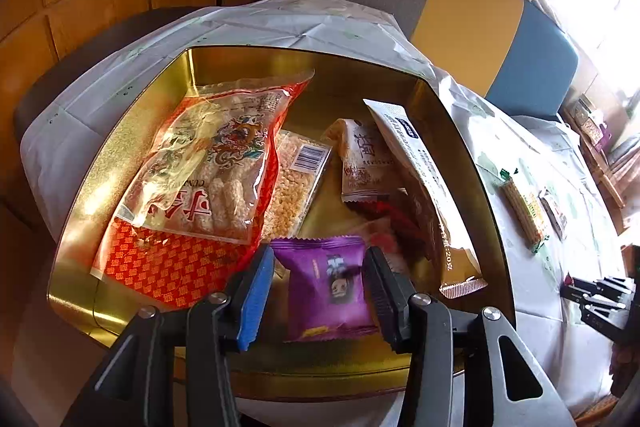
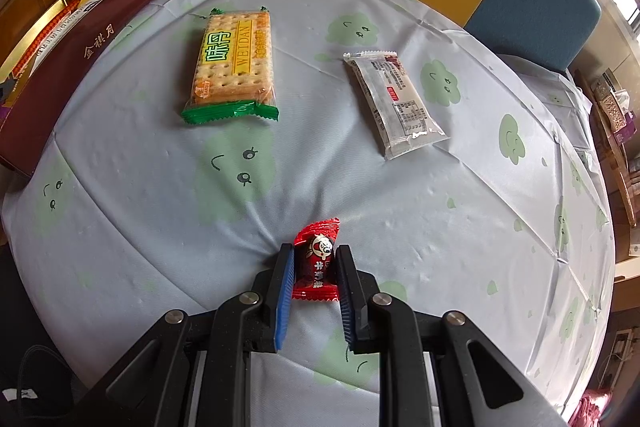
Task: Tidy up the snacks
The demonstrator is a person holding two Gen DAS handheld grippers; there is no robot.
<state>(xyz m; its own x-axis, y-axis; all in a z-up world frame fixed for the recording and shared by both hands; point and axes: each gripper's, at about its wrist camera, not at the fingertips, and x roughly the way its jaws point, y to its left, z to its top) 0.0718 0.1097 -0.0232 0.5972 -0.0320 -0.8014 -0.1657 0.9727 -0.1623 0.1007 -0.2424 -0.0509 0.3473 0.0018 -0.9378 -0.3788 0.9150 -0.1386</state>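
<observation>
Two grippers loaded: my right gripper (image 2: pixel 314 277) is clamped across the red candy (image 2: pixel 316 259) on the cloth, well right of the tin (image 1: pixel 256 63), while my left gripper (image 1: pixel 320 291), half-open, brackets the purple packet (image 1: pixel 326 287) inside it.

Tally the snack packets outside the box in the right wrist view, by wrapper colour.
Green-edged yellow cracker packet: 1
White-and-clear plastic bar packet: 1
Small red foil candy wrapper: 1
Total: 3
</observation>
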